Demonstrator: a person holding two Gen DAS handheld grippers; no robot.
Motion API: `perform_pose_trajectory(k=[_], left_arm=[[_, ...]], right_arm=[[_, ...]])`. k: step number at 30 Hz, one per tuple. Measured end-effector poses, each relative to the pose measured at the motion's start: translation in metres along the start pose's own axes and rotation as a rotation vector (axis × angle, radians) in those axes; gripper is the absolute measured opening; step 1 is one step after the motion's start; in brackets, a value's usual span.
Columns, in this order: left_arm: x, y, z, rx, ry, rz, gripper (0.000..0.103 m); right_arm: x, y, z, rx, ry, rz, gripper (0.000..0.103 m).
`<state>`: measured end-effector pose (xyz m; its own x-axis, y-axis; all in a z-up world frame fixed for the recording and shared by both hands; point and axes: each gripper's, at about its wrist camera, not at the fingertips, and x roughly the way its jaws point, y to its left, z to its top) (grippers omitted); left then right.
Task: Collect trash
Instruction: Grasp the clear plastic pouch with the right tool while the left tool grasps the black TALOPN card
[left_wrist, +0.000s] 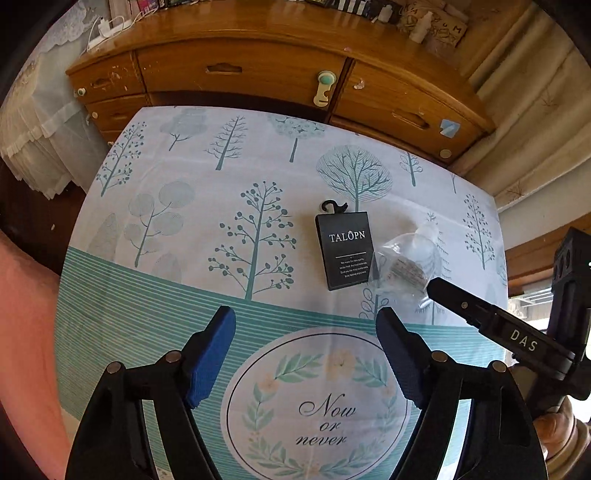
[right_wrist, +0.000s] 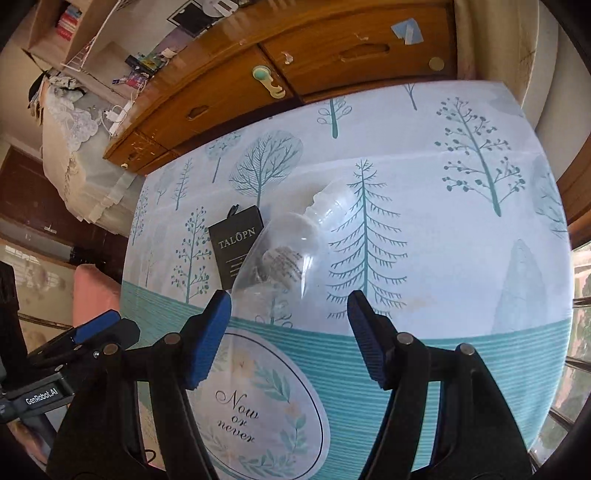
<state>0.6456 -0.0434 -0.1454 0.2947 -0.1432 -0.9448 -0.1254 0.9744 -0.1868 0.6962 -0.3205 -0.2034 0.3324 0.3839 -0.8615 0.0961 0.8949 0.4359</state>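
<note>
A black card package (left_wrist: 345, 249) marked TALOPN, with a small hook on top, lies flat on the tree-print tablecloth (left_wrist: 184, 258). Touching its right side lies a clear crushed plastic bottle (left_wrist: 406, 266) with a printed label. My left gripper (left_wrist: 306, 347) hangs open above the cloth, nearer than both items, with nothing between its fingers. In the right wrist view my right gripper (right_wrist: 290, 332) is open just in front of the bottle (right_wrist: 288, 251), and the package (right_wrist: 236, 245) lies up and left of it. One right finger (left_wrist: 443, 291) shows at the bottle's near edge.
A wooden dresser (left_wrist: 240, 70) with drawers stands right behind the table, its top cluttered. White lace fabric (left_wrist: 44, 147) hangs at the far left. A pink seat (right_wrist: 92, 295) sits by the table's left side. A round "Now or never" print (left_wrist: 317, 406) marks the near cloth.
</note>
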Motion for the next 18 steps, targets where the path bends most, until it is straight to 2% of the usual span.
perform_pose_trajectory(k=[4,8,11,13,18], left_arm=[[0.013,0.001,0.008,-0.005,0.007,0.000,0.080],[0.024,0.003,0.015,-0.014,0.023,-0.009,0.080],[0.032,0.000,0.021,-0.021,0.033,-0.019,0.080],[0.038,-0.002,0.025,-0.026,0.041,-0.031,0.080],[0.048,-0.009,0.033,-0.037,0.051,-0.045,0.080]], right_arm=[[0.035,-0.015,0.013,0.078,0.052,0.068,0.063],[0.057,-0.017,0.022,0.122,0.063,0.149,0.060],[0.067,-0.015,0.027,0.138,0.058,0.225,0.044],[0.069,-0.012,0.029,0.147,0.056,0.280,0.028],[0.063,-0.005,0.031,0.104,0.026,0.284,0.026]])
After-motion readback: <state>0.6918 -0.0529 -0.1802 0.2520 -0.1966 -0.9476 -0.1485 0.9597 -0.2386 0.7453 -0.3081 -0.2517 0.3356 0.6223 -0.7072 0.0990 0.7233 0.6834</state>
